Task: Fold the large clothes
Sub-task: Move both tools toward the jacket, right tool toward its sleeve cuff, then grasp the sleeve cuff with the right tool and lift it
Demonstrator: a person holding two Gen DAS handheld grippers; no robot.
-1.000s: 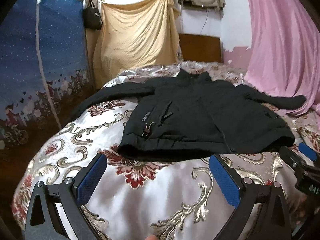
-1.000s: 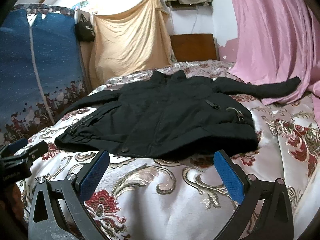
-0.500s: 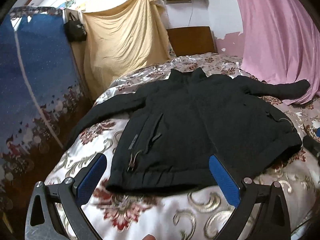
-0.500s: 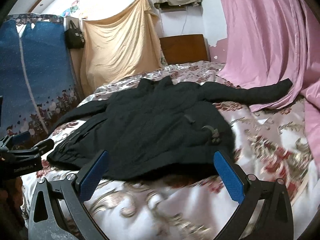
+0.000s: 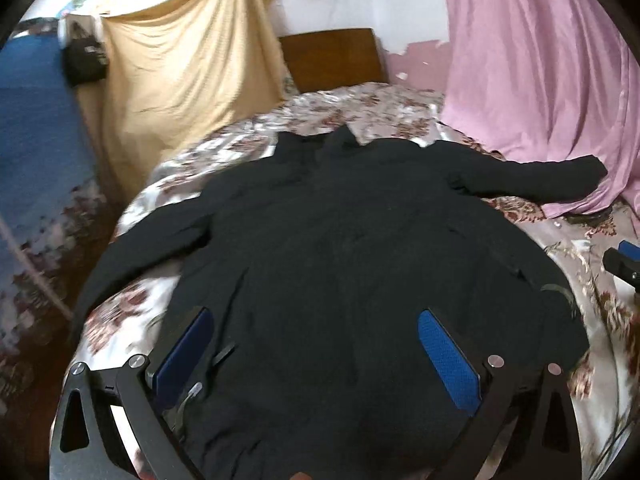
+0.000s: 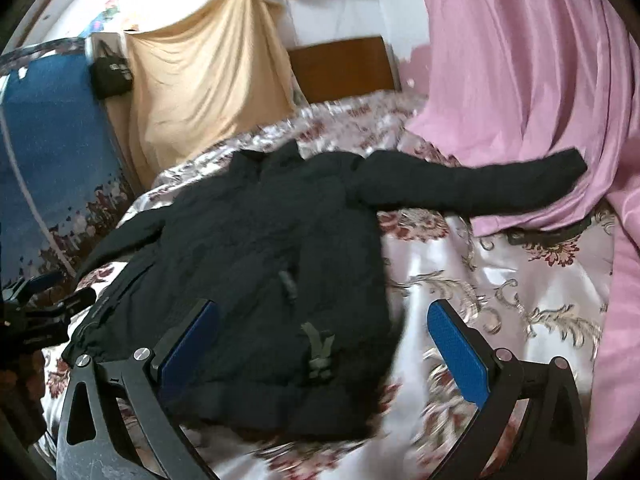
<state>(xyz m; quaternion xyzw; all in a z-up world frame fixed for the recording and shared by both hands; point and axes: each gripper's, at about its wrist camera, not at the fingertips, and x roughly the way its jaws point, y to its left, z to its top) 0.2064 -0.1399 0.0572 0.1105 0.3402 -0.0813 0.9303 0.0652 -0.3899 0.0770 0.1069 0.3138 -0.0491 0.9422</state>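
Left wrist view: left tongs (image 5: pixel 316 360) are hovering spread wide over the black jacket (image 5: pixel 340 260), which is lying flat on the bed (image 5: pixel 380 100) (sleeves out).
Right wrist view: right tongs (image 6: pixel 324 352) are hanging spread over the jacket's hem corner (image 6: pixel 320 408).

black jacket (image 5: pixel 352 264); silver bedspread (image 6: pixel 500 280), maroon-gold floral scrolls; pink curtain (image 5: pixel 540 80); tan sheet (image 5: pixel 180 64); blue gripper pads (image 5: pixel 448 360).

No text can be read in either view. Pale lettering stands on the black jacket (image 6: pixel 240 264) near its lower left hem in the right wrist view, too blurred to make out.
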